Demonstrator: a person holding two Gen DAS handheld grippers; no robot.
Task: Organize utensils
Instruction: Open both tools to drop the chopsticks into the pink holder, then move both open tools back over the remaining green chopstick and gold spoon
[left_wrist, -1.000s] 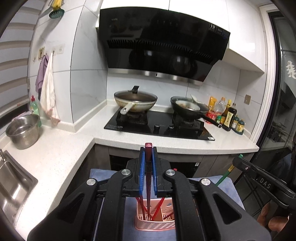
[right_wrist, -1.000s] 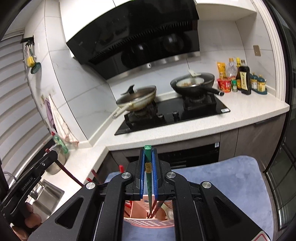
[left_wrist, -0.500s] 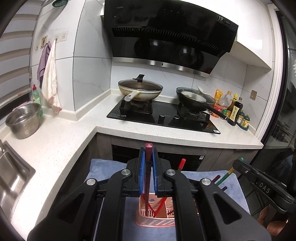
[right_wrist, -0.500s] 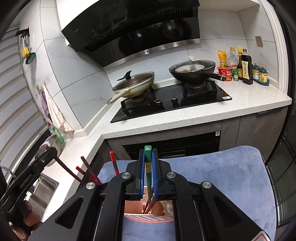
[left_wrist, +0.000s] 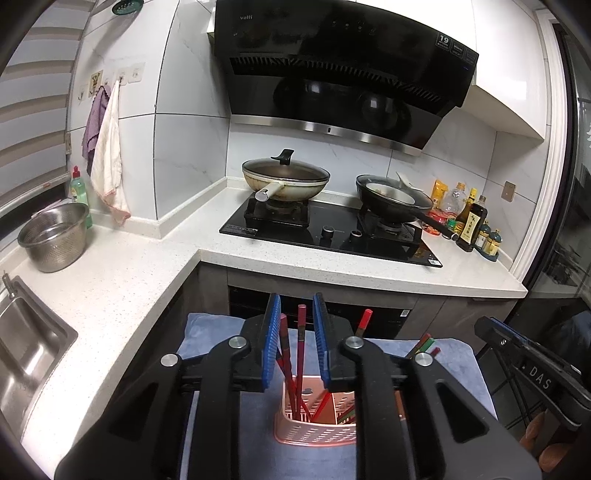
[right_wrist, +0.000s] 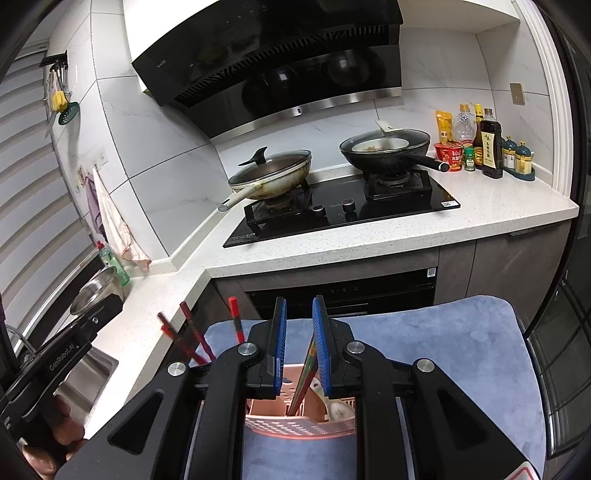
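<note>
A pink perforated utensil basket (left_wrist: 314, 430) stands on a blue mat (left_wrist: 221, 435) below both grippers; it also shows in the right wrist view (right_wrist: 299, 424). My left gripper (left_wrist: 294, 334) is open above it, with red chopsticks (left_wrist: 301, 354) standing loose in the basket between its blue pads. My right gripper (right_wrist: 298, 334) is open too; a green chopstick (right_wrist: 306, 373) leans in the basket beside its right pad. More red chopsticks (right_wrist: 192, 339) stick up at the basket's left side. A white spoon (right_wrist: 338, 408) lies in the basket.
An L-shaped white counter (left_wrist: 122, 280) holds a steel colander (left_wrist: 53, 240) and a sink (left_wrist: 22, 343) at left. A black hob (left_wrist: 332, 232) carries a lidded wok (left_wrist: 284, 177) and a black pan (left_wrist: 391, 195). Sauce bottles (left_wrist: 471, 221) stand at the right.
Both grippers have opened: the left let go of its red chopstick and the right let go of its green chopstick, and both sticks now stand in the basket.
</note>
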